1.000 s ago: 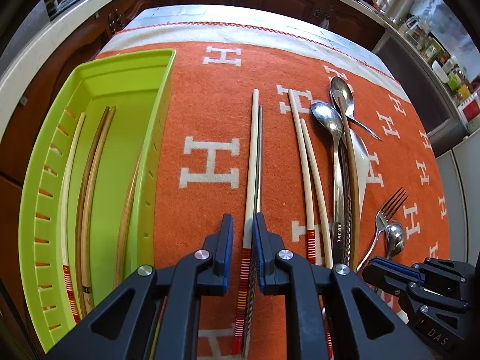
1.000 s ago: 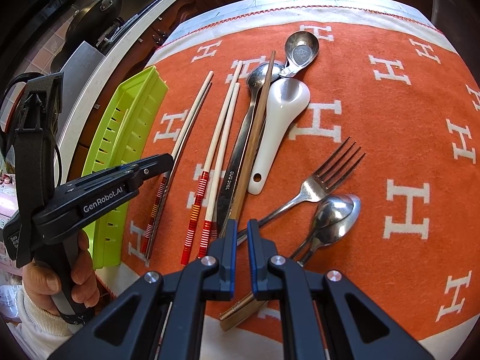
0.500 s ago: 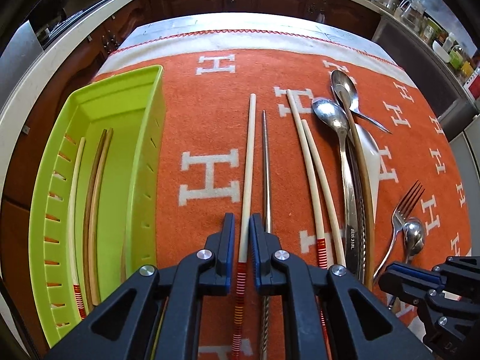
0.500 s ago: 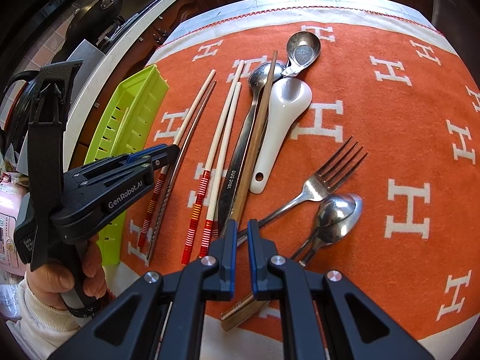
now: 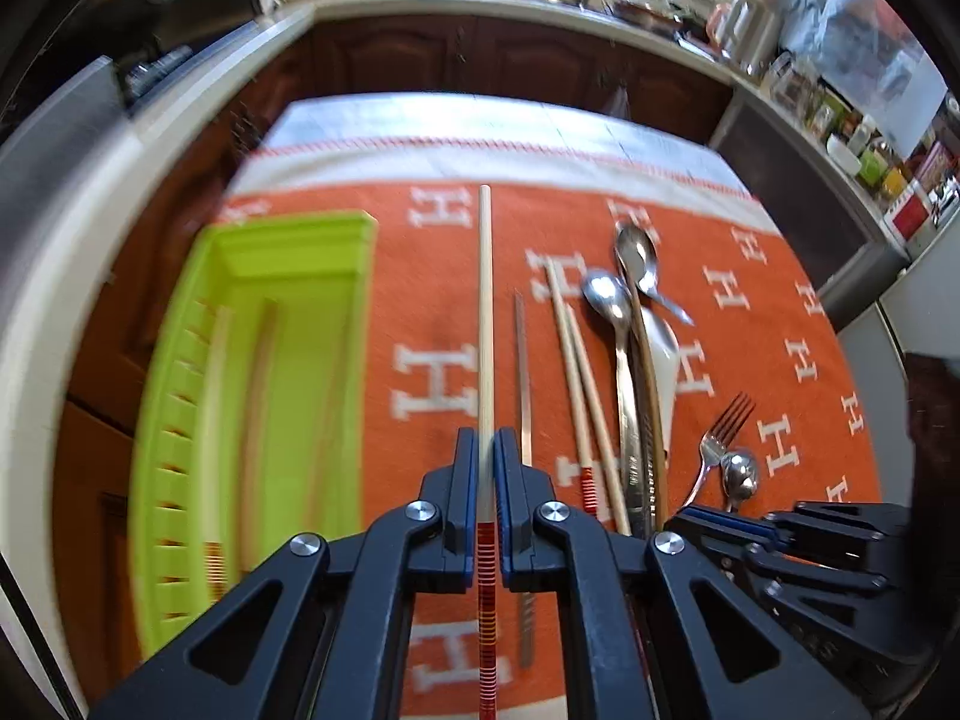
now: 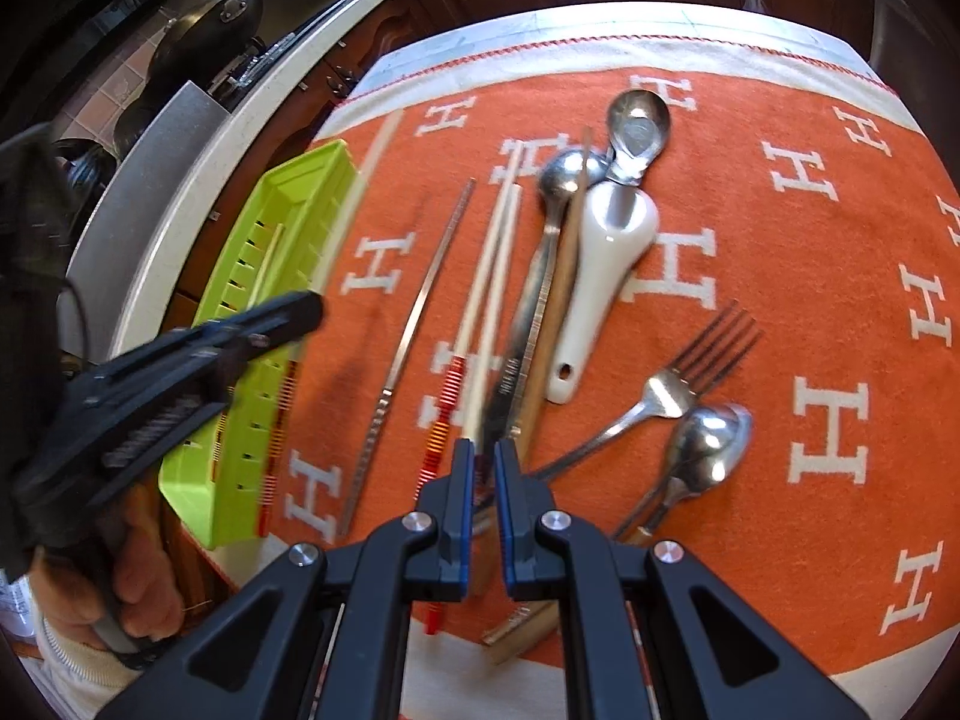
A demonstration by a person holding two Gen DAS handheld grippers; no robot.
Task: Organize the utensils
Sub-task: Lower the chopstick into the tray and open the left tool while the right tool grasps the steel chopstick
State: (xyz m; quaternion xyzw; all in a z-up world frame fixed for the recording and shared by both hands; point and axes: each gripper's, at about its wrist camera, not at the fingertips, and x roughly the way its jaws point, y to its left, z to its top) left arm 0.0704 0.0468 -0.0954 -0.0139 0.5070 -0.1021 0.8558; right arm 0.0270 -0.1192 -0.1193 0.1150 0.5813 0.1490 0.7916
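Note:
My left gripper is shut on a pale wooden chopstick with a red-striped handle and holds it lifted above the orange cloth. The same chopstick shows blurred in the right wrist view, beside the green tray. The green tray at left holds a few chopsticks. A metal chopstick lies on the cloth. My right gripper is nearly closed and empty, above the handles of two pale chopsticks.
On the cloth lie a long metal spoon, a brown wooden chopstick, a white ceramic spoon, a fork and two small metal spoons. Counters and cabinets surround the table.
My left gripper has lifted the pale chopstick off the cloth, leaving the metal chopstick behind. The right gripper has shifted slightly left and forward.

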